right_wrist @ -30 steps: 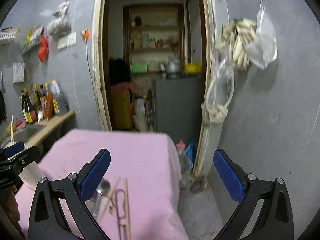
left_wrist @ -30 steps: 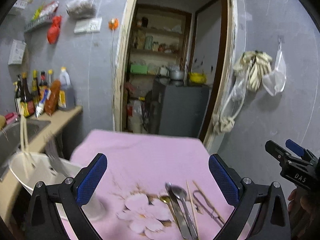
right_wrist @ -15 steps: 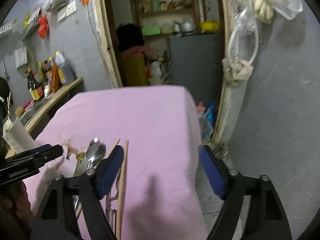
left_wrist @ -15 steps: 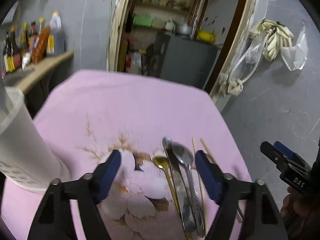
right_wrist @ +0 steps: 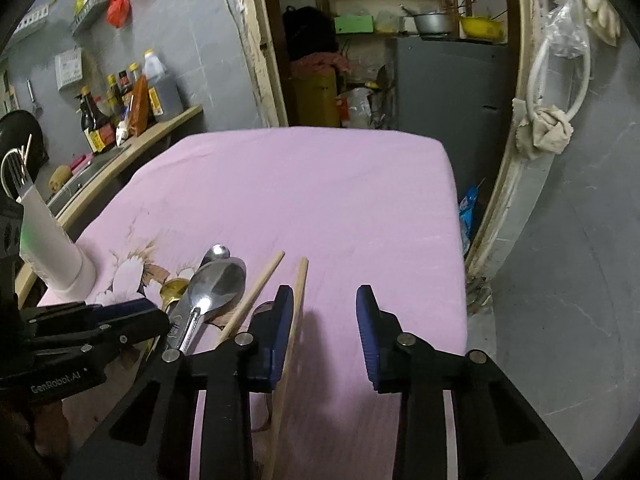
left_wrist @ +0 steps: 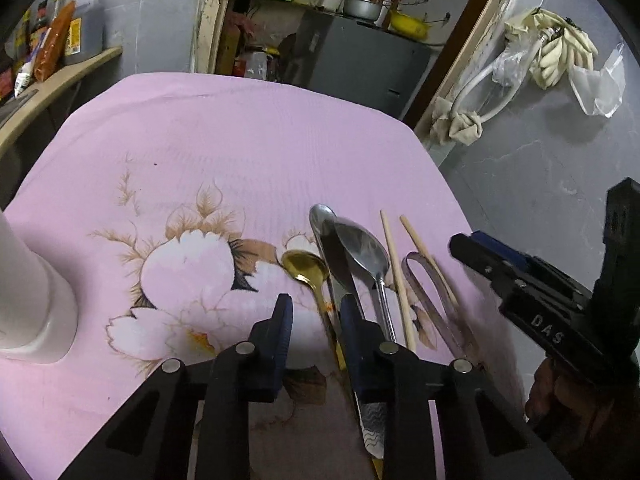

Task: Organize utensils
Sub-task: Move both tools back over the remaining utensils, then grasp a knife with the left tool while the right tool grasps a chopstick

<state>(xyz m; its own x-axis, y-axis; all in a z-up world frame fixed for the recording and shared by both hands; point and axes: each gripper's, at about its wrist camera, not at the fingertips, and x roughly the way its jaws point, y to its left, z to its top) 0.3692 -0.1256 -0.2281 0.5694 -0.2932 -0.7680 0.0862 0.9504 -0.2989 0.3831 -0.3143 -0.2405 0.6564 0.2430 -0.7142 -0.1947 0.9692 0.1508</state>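
Both grippers had been closing, gripping nothing. Left gripper point(left_wrist: 316, 320) straddled the gold spoon point(left_wrist: 306, 268); its handle ran back between the jaws. Right gripper point(right_wrist: 325, 320) sat beyond the chopsticks point(right_wrist: 298, 300), over bare bench.
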